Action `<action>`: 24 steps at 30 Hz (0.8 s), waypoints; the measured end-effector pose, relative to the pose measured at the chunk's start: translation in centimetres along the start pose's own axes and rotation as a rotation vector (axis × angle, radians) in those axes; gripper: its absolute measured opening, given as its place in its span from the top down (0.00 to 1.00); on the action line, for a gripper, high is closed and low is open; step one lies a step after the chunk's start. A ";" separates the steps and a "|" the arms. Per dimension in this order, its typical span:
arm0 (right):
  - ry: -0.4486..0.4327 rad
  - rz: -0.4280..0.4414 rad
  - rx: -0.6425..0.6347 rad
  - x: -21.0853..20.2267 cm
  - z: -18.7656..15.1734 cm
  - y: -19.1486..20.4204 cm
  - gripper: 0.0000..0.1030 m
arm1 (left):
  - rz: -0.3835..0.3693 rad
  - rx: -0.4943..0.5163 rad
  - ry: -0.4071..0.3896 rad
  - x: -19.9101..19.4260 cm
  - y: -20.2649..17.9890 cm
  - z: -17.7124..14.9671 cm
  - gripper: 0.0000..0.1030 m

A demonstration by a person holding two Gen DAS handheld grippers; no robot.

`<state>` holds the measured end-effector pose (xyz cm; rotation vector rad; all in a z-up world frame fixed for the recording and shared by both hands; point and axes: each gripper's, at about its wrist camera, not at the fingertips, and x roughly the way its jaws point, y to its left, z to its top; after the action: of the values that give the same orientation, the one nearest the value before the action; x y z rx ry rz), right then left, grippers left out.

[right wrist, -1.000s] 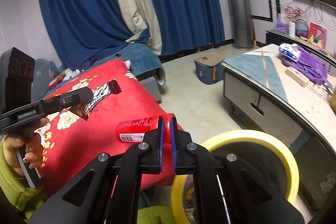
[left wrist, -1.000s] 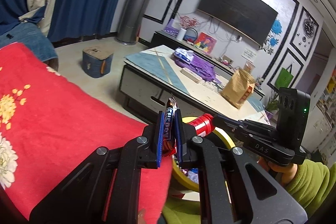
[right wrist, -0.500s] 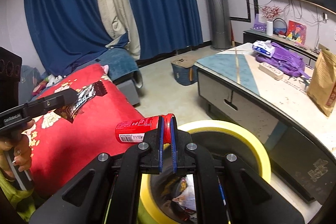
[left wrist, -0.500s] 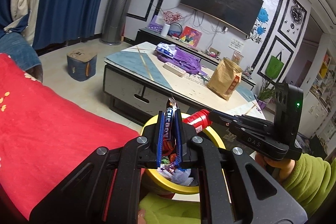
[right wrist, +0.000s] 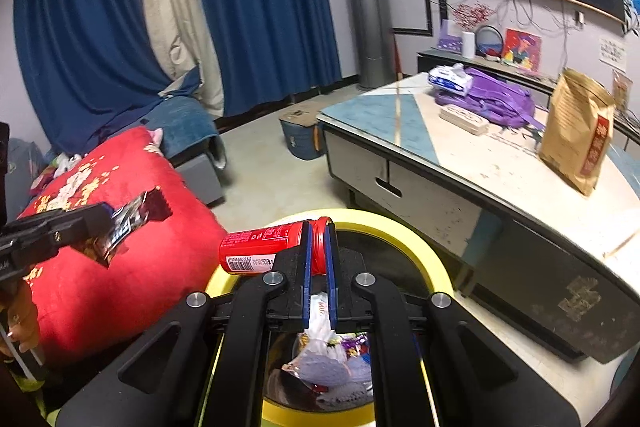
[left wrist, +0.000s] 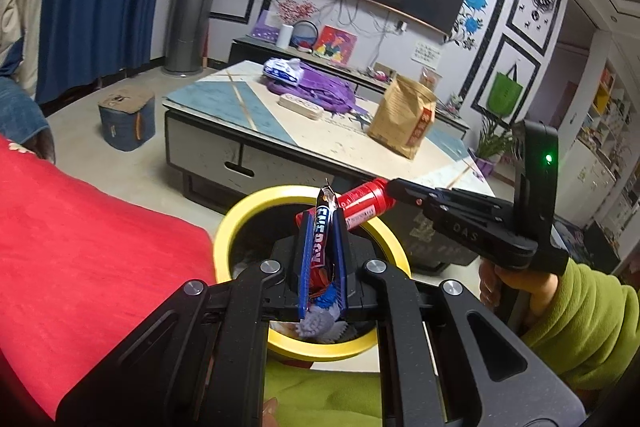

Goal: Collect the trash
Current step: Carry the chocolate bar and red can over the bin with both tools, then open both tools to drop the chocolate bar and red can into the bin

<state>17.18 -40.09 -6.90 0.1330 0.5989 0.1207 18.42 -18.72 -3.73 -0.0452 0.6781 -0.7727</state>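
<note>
My left gripper (left wrist: 322, 223) is shut on a blue and red snack wrapper (left wrist: 320, 239), held upright over the yellow-rimmed trash bin (left wrist: 240, 215). My right gripper (right wrist: 318, 239) is shut on the rim of a small red can (right wrist: 260, 251), lying sideways above the same bin (right wrist: 424, 251). The can (left wrist: 364, 203) and right gripper (left wrist: 396, 187) also show in the left wrist view, just beyond the wrapper. The wrapper (right wrist: 132, 223) and left gripper (right wrist: 102, 217) show at the left of the right wrist view. Several wrappers lie inside the bin (right wrist: 328, 363).
A red flowered cushion (right wrist: 120, 267) lies left of the bin. A low coffee table (right wrist: 460, 163) stands behind it with a brown paper bag (right wrist: 576, 139), a purple bag (right wrist: 496, 99) and a white power strip (right wrist: 464, 115). A blue stool (right wrist: 300, 135) sits on the floor.
Both grippers have swung from over the red cushion to above the bin, still holding the wrapper and the can. The bin's inside has come into view.
</note>
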 end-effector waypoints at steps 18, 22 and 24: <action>0.086 -0.058 0.069 1.4 -2.2 -3.1 0.94 | -0.043 0.005 0.119 4.6 -1.6 -2.5 0.94; 0.084 -0.073 0.074 1.5 -2.2 -3.1 0.93 | -0.045 0.002 0.138 5.4 -1.6 -2.7 0.94; 0.080 -0.090 0.085 1.6 -2.1 -3.3 0.92 | -0.049 -0.007 0.147 5.9 -1.4 -2.6 0.94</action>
<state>17.51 -42.91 -10.02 0.1845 0.6892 0.0136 19.07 -23.15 -8.65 -0.0116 0.8219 -0.8260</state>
